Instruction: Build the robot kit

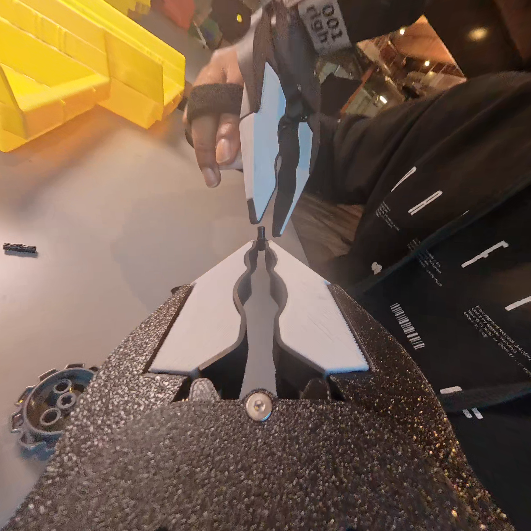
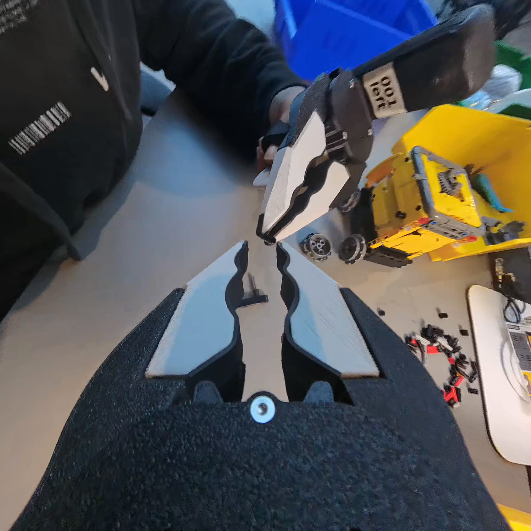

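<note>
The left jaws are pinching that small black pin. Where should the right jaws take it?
Take the small black pin by its free end, which sticks out past the left gripper. Bring the open right gripper head-on from opposite, as only that stub seems exposed.

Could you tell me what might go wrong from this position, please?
The left gripper pinches only the base of a tiny black pin, so it may slip or twist loose. The right gripper is open with its tips very close and could knock the pin. If dropped, it could roll off the table.
</note>
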